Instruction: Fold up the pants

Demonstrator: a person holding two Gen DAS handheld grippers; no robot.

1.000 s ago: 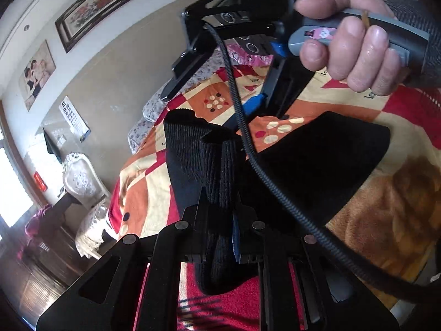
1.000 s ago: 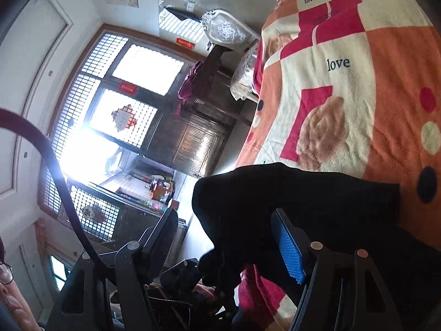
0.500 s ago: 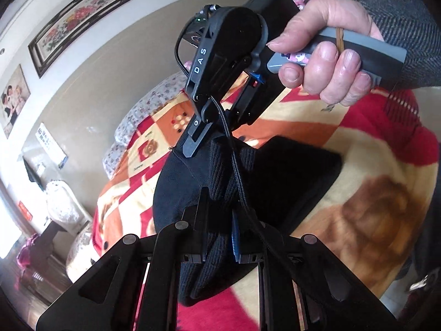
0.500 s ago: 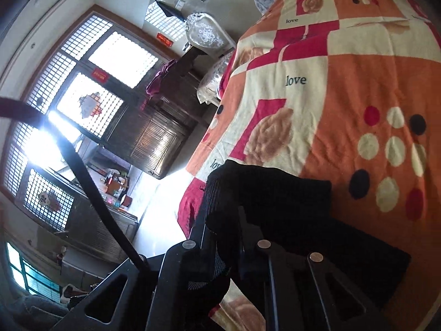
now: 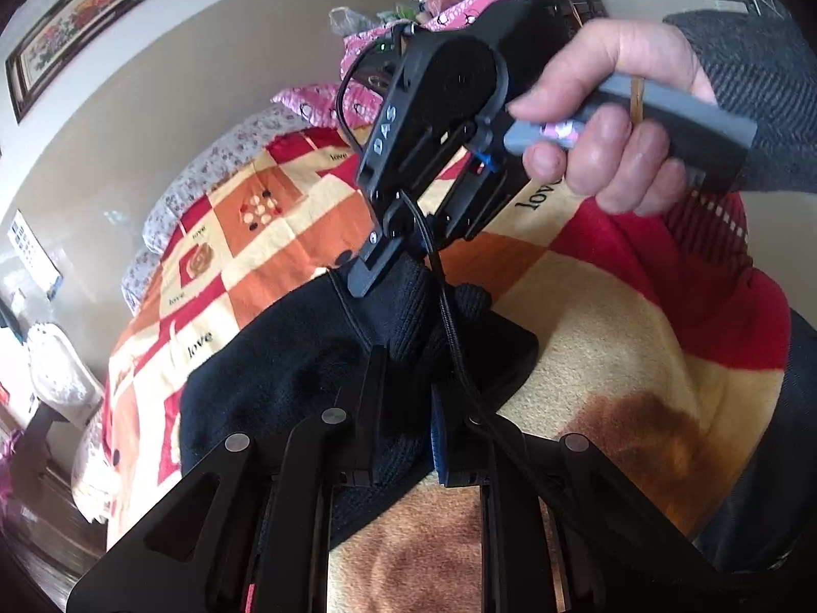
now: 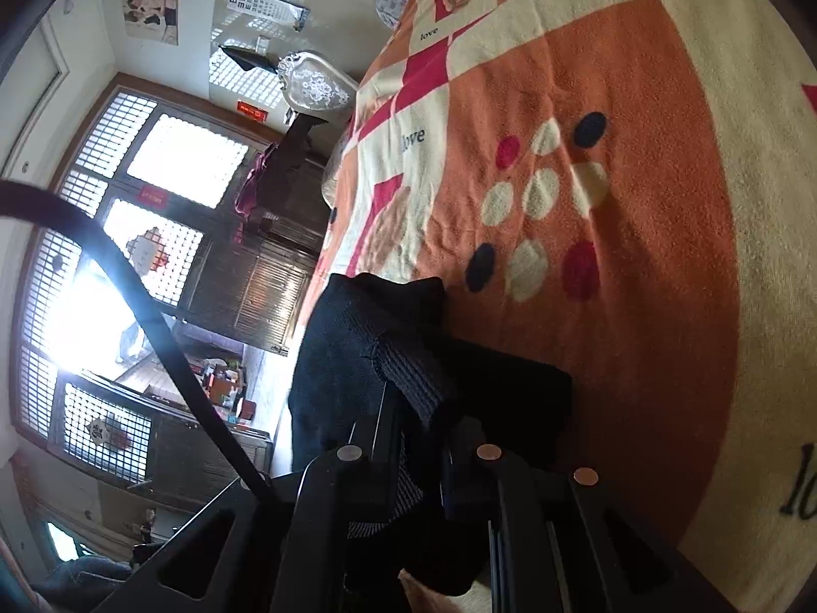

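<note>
Black pants [image 5: 286, 373] lie bunched on the near part of a bed covered by a patchwork blanket [image 5: 286, 225] of orange, cream and red squares, some printed with "love".

Left tongs [image 5: 408, 408] are closed tight on a ribbed fold of the pants, the dark cloth pinched between the two fingers, one lined with a blue pad [image 5: 438, 434]. Just beyond them, in the left wrist view, the right tongs [image 5: 388, 276] reach down from above, their tips sunk into the same ribbed band, very near the left pair. A bare right hand [image 5: 607, 117] grips their grey handle, and a braided black cable [image 5: 449, 316] runs from that tool down past the left fingers.

In the right wrist view the right tongs [image 6: 418, 439] are likewise clamped on the ribbed edge of the pants [image 6: 357, 352], with cloth filling the narrow gap between the fingers. The garment lies near the left edge of the bed, and a panel with dots on the blanket [image 6: 638, 204] lies beyond it.

Far off, a floral pillow [image 5: 224, 168] rests against the beige wall, under a framed picture [image 5: 92, 10]. A lattice window [image 6: 127, 235] glows brightly to the left of the bed.
</note>
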